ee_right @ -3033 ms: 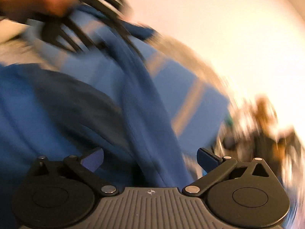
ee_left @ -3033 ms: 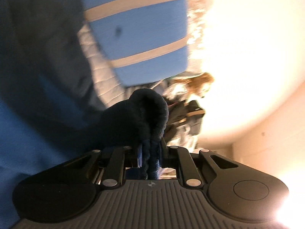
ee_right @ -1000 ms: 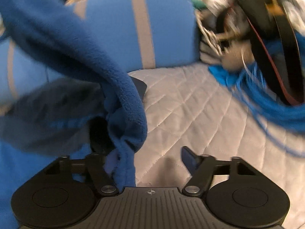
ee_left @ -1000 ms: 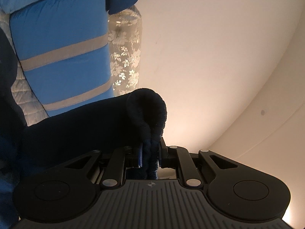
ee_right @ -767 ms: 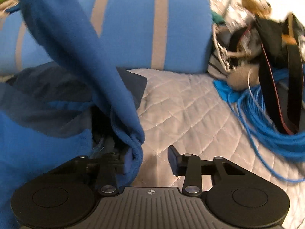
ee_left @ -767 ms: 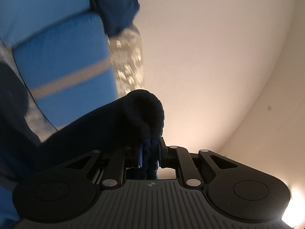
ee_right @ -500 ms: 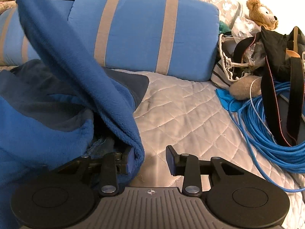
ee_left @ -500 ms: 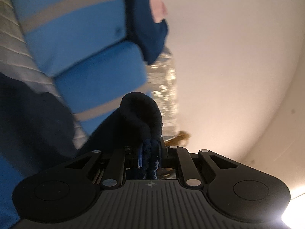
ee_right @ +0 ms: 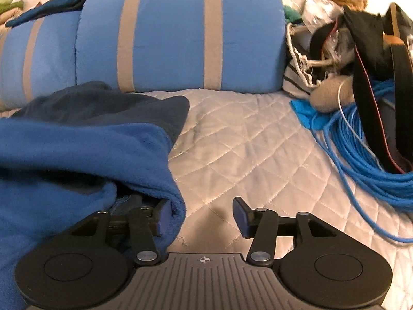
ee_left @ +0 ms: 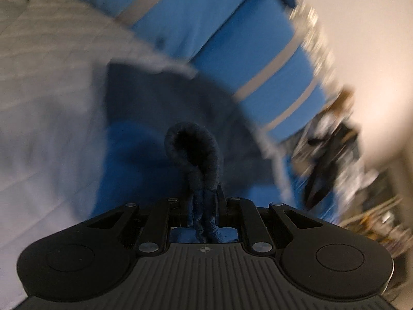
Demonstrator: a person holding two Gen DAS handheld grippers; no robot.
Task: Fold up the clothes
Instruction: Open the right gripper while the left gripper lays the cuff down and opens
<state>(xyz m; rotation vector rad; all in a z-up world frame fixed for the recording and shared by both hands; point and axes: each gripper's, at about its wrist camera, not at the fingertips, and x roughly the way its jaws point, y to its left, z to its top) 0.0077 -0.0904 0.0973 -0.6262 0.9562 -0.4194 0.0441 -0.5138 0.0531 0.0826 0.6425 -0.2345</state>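
- The blue fleece garment [ee_right: 77, 149] lies bunched on the left part of the quilted bed cover [ee_right: 245, 142], with its dark navy part toward the pillows.
- The left gripper [ee_left: 204, 206] has its fingers closed tight on a rolled navy fold of the fleece.
- The right gripper [ee_right: 201, 218] has just been opening; its fingers stand apart, and the fleece hem drapes over the left finger only.
- Two blue striped pillows [ee_right: 175, 36] stand behind.
- A coiled blue cable [ee_right: 361, 149] lies at the right.

Both claws look the same: left claw [ee_left: 204, 206] and right claw [ee_right: 204, 215] have matte black ribbed housings, round side discs, silver screws, a tiny crosshair mark, and bluish pads, I think.
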